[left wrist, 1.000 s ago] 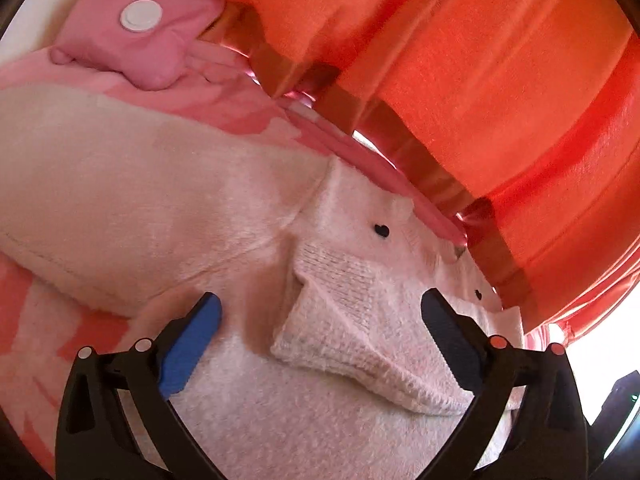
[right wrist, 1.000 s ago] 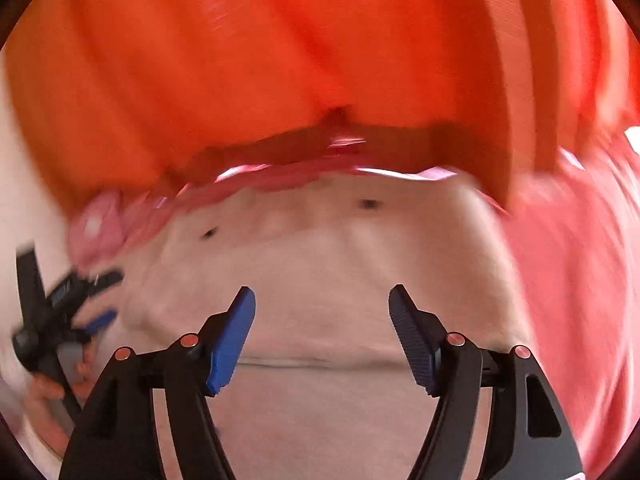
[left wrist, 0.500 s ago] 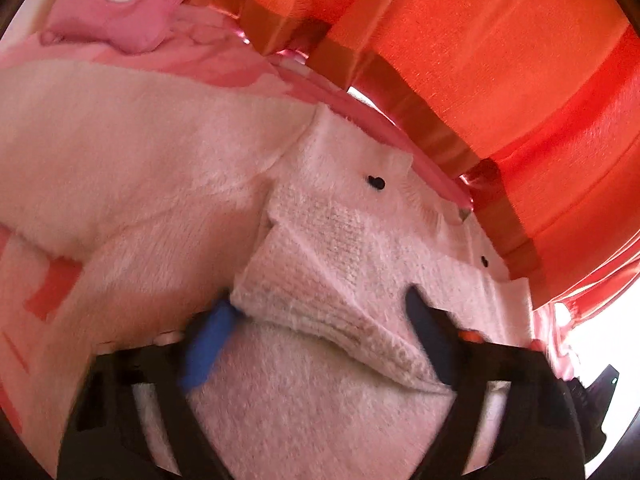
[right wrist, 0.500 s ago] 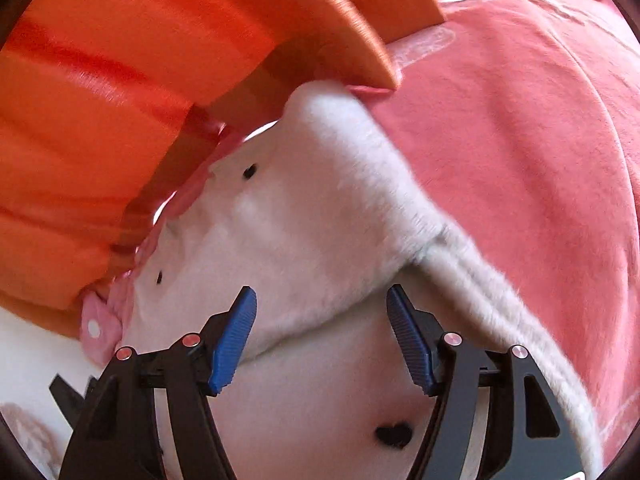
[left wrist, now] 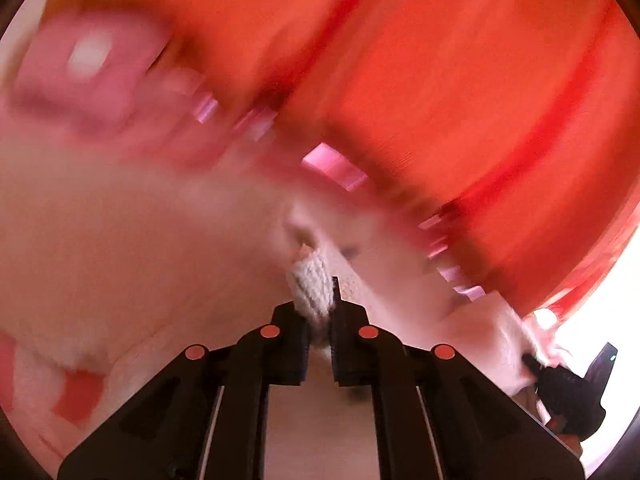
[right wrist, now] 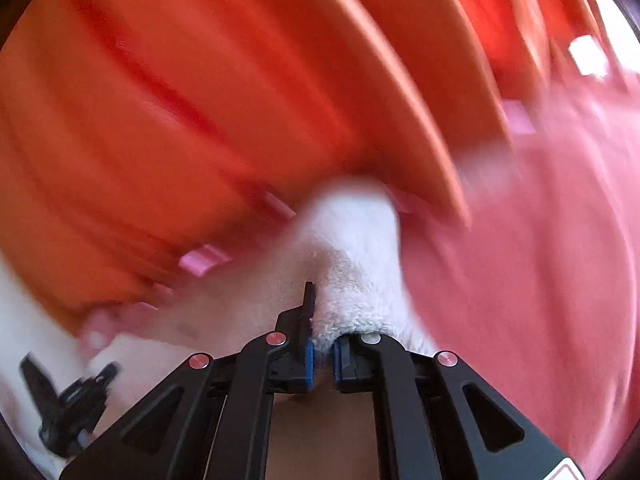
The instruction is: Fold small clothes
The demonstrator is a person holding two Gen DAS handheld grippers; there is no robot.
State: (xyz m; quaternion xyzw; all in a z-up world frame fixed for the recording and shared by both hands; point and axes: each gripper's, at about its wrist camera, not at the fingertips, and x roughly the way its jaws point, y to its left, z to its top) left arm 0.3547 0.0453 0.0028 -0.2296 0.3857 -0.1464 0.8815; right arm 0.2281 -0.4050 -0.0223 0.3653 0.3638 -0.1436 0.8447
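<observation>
A small pale pink fuzzy knit garment (left wrist: 120,248) lies on a pink bedcover. My left gripper (left wrist: 320,312) is shut on a bunched ribbed edge of the garment (left wrist: 310,288). My right gripper (right wrist: 324,340) is shut on another fuzzy edge of the same garment (right wrist: 352,280). The right gripper also shows at the far right of the left wrist view (left wrist: 568,396), and the left gripper at the lower left of the right wrist view (right wrist: 68,400). Both views are blurred by motion.
An orange-red striped curtain (left wrist: 440,80) hangs close behind the bed; it fills the upper right wrist view (right wrist: 200,100). A pink pouch with a white round button (left wrist: 88,68) lies at the far left. Pink bedcover (right wrist: 540,280) spreads to the right.
Both grippers have closed on edges of the knit garment; they were open half a second ago. Both views now blur with fast motion.
</observation>
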